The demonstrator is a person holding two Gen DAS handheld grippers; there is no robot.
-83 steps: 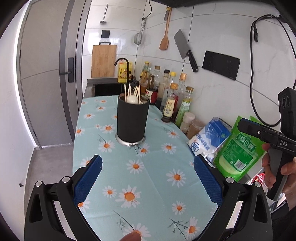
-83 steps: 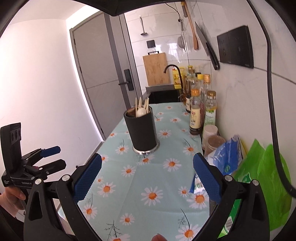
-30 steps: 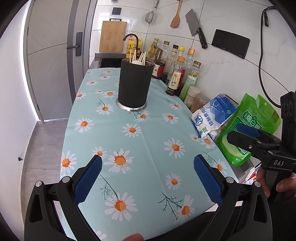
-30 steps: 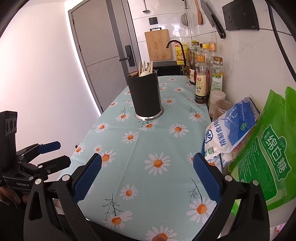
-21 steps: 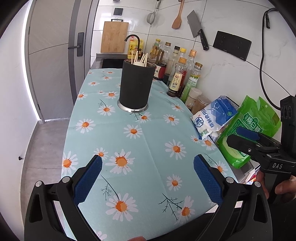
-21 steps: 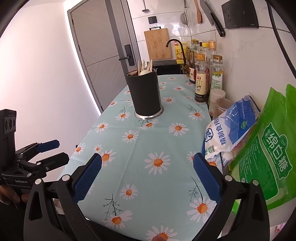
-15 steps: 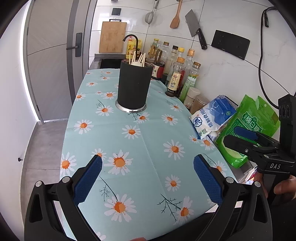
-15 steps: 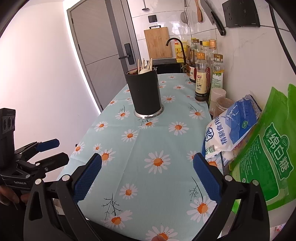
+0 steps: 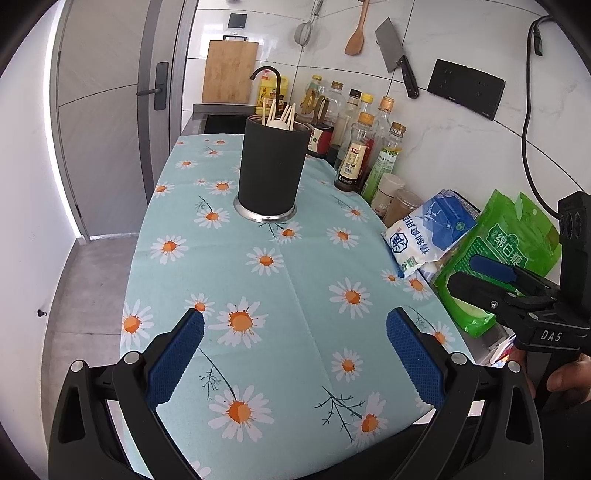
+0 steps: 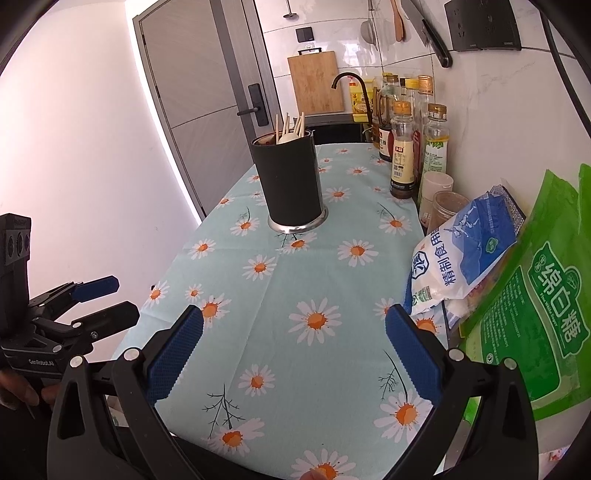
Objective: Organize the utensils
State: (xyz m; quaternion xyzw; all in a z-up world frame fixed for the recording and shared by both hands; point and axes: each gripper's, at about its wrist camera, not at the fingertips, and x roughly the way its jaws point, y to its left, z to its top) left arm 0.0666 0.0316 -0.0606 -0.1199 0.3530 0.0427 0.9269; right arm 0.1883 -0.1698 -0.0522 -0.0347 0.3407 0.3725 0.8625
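A black cylindrical utensil holder [image 9: 271, 170] [image 10: 293, 182] with a steel base stands upright on the daisy-print tablecloth [image 9: 295, 280] [image 10: 332, 280], far ahead of both grippers. Pale chopsticks and a white spoon [image 9: 279, 118] [image 10: 290, 129] stick out of its top. My left gripper [image 9: 295, 354] hovers open over the cloth's near edge with nothing between its blue pads. My right gripper [image 10: 293, 350] is likewise open and empty over the near edge. Each gripper also shows from the side in the other's view, the right gripper [image 9: 476, 273] and the left gripper [image 10: 107, 295].
Along the right wall stand several sauce bottles [image 9: 365, 151] [image 10: 404, 147], two small jars [image 10: 439, 199], a blue-white bag [image 9: 428, 232] [image 10: 465, 251] and a green bag [image 9: 506, 254] [image 10: 535, 317]. A cleaver [image 9: 397, 55] and wooden spatula [image 9: 356, 33] hang above. A sink with a black tap [image 9: 266, 74] lies behind.
Both grippers have pulled back from the holder and tilted down since 2.8 s ago; over the last second they shifted only slightly. Both stay open and empty.
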